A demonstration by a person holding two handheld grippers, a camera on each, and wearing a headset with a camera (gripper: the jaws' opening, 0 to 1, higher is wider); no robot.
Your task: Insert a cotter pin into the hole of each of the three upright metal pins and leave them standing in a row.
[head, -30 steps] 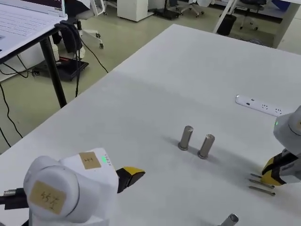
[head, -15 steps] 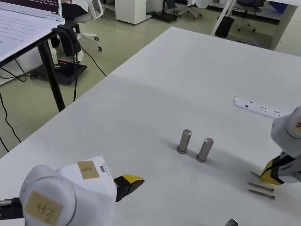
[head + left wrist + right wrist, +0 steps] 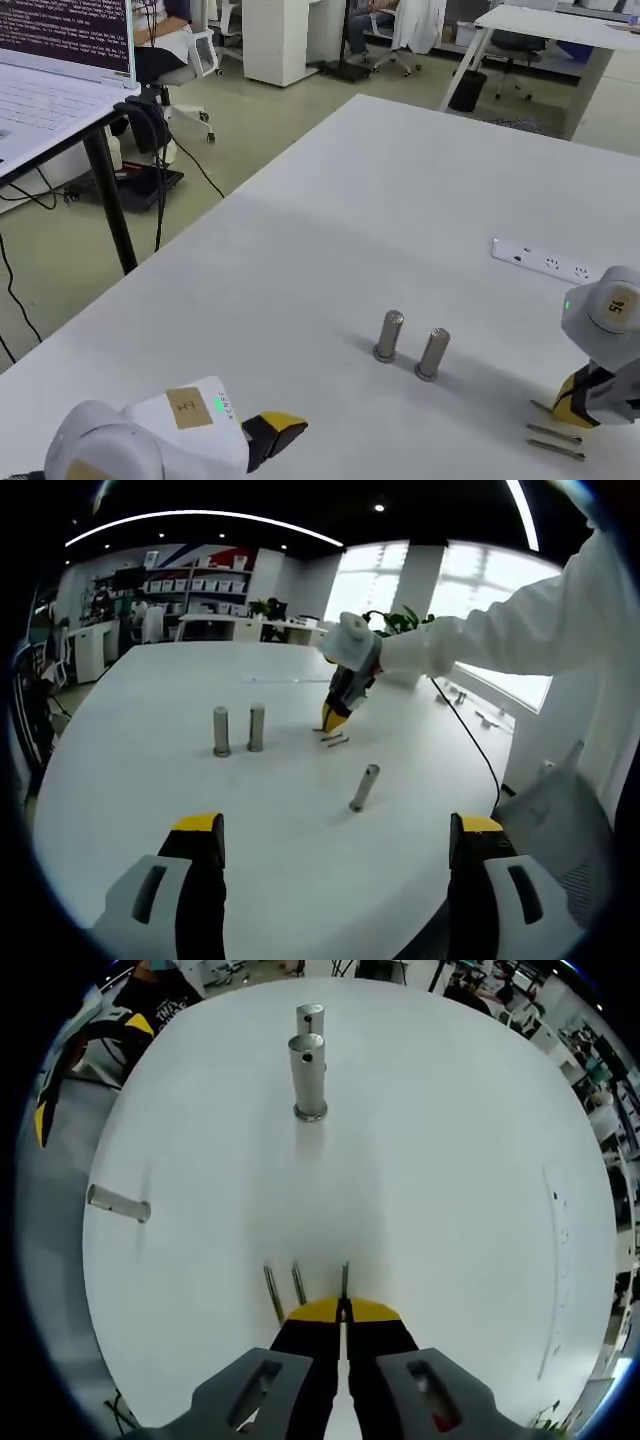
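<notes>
Two upright metal pins (image 3: 388, 336) (image 3: 432, 354) stand side by side on the white table (image 3: 300, 260); they appear in the left gripper view as the left pin (image 3: 221, 731) and the right pin (image 3: 256, 727). A third metal pin (image 3: 364, 787) lies on its side, also seen as the lying pin (image 3: 118, 1203). My right gripper (image 3: 343, 1305) is shut on a cotter pin (image 3: 344, 1278), low over the table. Two loose cotter pins (image 3: 285, 1288) lie just left of it. My left gripper (image 3: 335, 825) is open and holds nothing, at the near table edge (image 3: 272, 432).
A white power strip (image 3: 540, 262) lies on the table beyond the right gripper (image 3: 565, 402). A dark desk with a laptop (image 3: 60, 70) stands to the left across a strip of floor with cables. Chairs and tables stand further back.
The head camera has tilted up, so everything sits lower in the picture. The right gripper stays at the cotter pins. The upright pins have not moved.
</notes>
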